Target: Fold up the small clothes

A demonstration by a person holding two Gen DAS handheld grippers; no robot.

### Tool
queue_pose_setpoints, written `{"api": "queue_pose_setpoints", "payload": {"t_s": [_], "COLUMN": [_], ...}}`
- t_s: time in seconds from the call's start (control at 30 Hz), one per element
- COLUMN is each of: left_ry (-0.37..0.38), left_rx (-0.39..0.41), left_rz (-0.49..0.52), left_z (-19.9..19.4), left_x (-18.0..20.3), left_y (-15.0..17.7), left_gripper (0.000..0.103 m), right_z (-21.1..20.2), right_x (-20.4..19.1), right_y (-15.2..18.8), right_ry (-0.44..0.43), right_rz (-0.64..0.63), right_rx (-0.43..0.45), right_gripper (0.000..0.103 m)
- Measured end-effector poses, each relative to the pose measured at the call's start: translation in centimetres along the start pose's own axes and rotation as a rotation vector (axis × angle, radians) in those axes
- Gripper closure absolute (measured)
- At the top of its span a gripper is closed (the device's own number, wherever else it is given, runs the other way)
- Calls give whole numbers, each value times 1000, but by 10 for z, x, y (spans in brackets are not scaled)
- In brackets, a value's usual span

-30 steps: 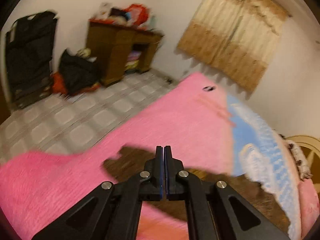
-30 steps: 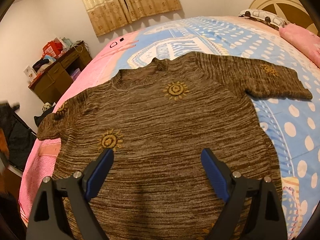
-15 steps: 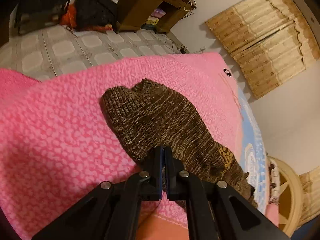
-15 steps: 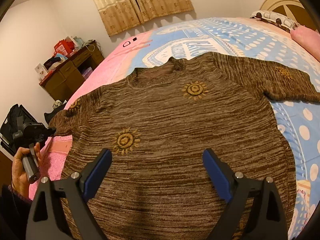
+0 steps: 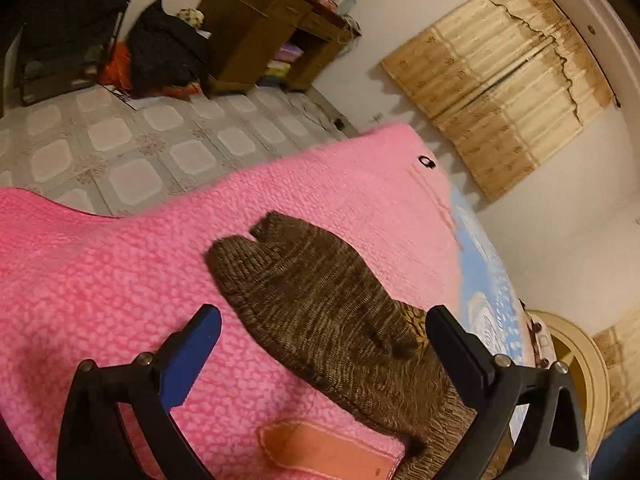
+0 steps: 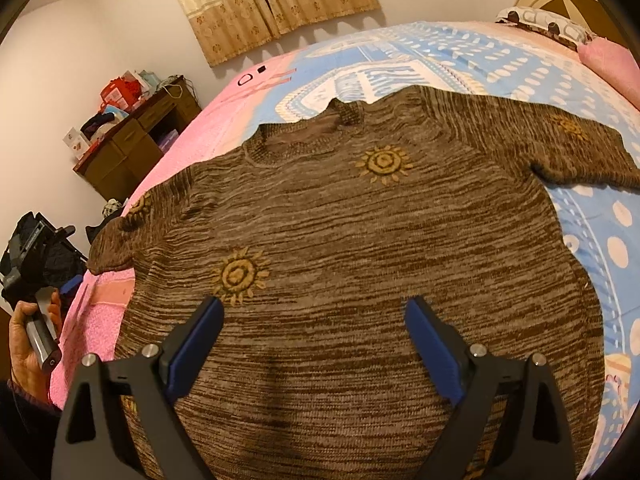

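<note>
A brown knit sweater with yellow sun motifs lies spread flat, front up, on the bed. Its left sleeve lies on the pink blanket in the left wrist view. My left gripper is open and empty, hovering just above that sleeve, jaws either side of it. It also shows held in a hand at the far left of the right wrist view. My right gripper is open and empty above the sweater's lower body. The right sleeve stretches out to the right.
The pink blanket covers the bed's left side and a blue dotted sheet the right. Past the bed edge is tiled floor, a wooden desk and dark bags. Pillows lie at the headboard.
My left gripper has opened from shut and drawn back a little from the sleeve. My right gripper stays open, and its view has shifted slightly over the sweater.
</note>
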State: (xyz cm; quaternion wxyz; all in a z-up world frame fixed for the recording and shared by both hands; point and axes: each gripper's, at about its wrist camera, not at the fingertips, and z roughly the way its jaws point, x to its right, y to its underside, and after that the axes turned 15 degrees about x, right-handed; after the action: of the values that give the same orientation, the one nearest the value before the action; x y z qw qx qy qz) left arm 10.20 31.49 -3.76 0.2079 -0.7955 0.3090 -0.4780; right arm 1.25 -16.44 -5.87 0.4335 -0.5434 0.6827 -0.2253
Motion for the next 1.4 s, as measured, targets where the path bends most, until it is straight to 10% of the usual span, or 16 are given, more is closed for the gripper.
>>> {"api": "queue_pose_setpoints", "payload": {"t_s": [0.13, 0.37, 0.4, 0.43, 0.53, 0.77, 0.97, 1.17, 1.4], "left_ry": [-69, -243, -269, -285, -205, -68, 122, 348, 293], "left_rx": [-72, 23, 39, 53, 51, 149, 209, 113, -130], "left_rz": [-51, 38, 54, 69, -46, 29, 366, 671, 818], "left_z": [23, 47, 50, 52, 54, 27, -12, -24, 23], "left_x": [-7, 11, 16, 18, 0, 25, 138, 228, 249], "left_y": [11, 17, 18, 19, 23, 17, 43, 168, 270], "left_gripper": [1, 3, 19, 57, 96, 96, 96, 96, 96], "right_z": [0, -1, 0, -1, -1, -6, -10, -16, -26], "right_x": [3, 7, 7, 8, 12, 21, 35, 54, 69], "right_y": [0, -1, -1, -2, -3, -7, -15, -22, -24], "right_ry": [1, 3, 4, 7, 10, 31, 66, 110, 144], "right_rz": [12, 29, 33, 35, 43, 70, 88, 124, 120], "right_rx": [0, -2, -2, -1, 1, 24, 49, 66, 63], "right_gripper": [9, 9, 9, 9, 9, 9, 9, 9, 9]}}
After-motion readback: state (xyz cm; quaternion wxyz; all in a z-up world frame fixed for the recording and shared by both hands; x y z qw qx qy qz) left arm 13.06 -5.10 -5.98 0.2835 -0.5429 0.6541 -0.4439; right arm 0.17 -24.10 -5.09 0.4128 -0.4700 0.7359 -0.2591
